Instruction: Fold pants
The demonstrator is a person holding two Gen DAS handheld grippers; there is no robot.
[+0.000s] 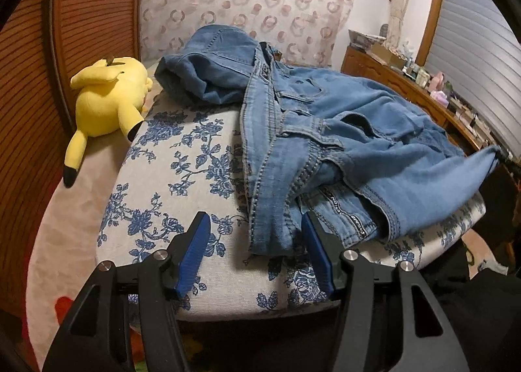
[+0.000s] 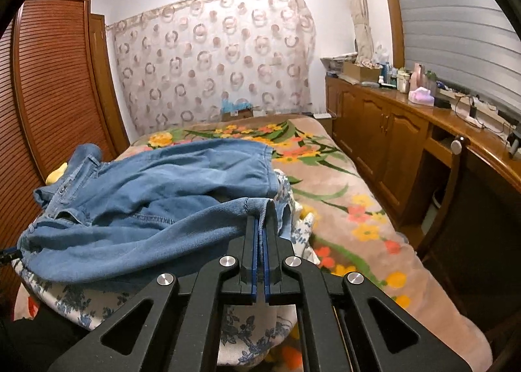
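A pair of blue jeans (image 1: 325, 131) lies crumpled on a cushion with a blue flower print (image 1: 182, 183). The waistband points toward my left gripper (image 1: 255, 225), which is open and empty, its blue pads on either side of the waistband's near corner. In the right wrist view the jeans (image 2: 156, 196) spread to the left. My right gripper (image 2: 259, 222) is shut on the hem of one pant leg (image 2: 257, 206) and holds it just above the cushion (image 2: 247, 329). The other leg lies behind it.
A yellow plush toy (image 1: 104, 105) lies at the cushion's far left, by a slatted wooden wardrobe (image 1: 29, 105). The cushion sits on a bed with a flowered blanket (image 2: 342, 196). A wooden cabinet with clutter (image 2: 390, 131) runs along the right. A dark chair (image 2: 469, 215) stands near it.
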